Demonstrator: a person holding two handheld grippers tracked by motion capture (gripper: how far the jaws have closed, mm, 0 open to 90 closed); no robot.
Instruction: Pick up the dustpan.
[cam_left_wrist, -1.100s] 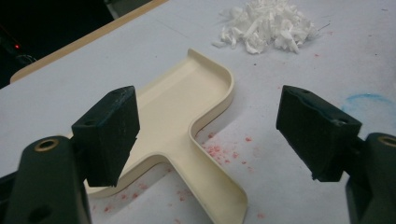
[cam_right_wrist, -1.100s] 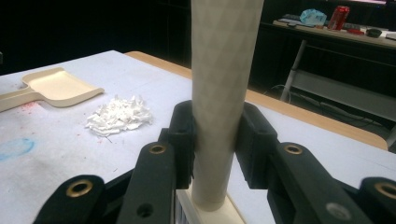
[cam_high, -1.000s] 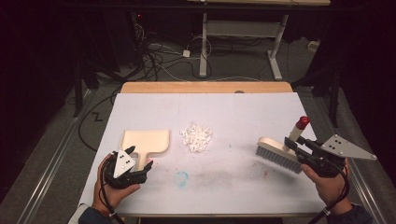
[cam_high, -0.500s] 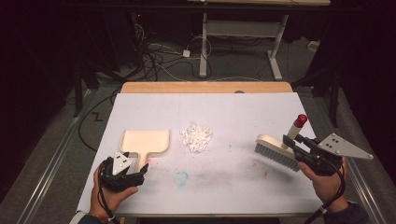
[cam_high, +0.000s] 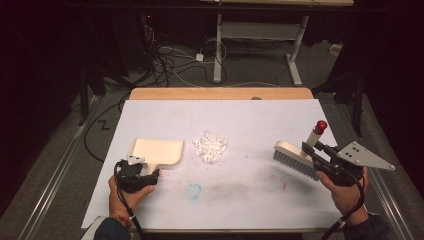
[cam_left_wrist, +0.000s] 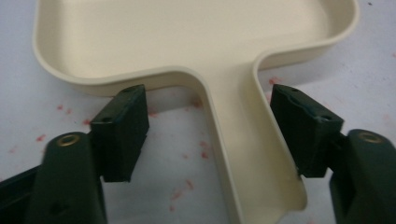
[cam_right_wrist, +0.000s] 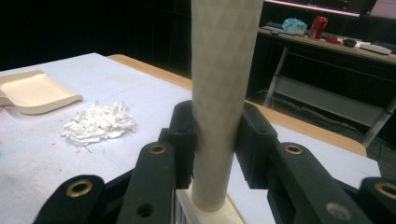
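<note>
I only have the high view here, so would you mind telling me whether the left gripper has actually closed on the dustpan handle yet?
Observer: Not yet. In the left gripper view the left gripper is open, its jaws standing either side of the dustpan handle with gaps showing.
Operator: Thank you. Is the handle centred between them?
Observer: No, it lies nearer one jaw, with bare table beside the other.
Operator: And is the right one truly gripping the brush?
Observer: Yes. The right gripper view shows the right gripper shut on the brush handle, pads pressed to both sides.
Operator: Is the brush upright?
Observer: Its handle rises straight up between the jaws there.
</note>
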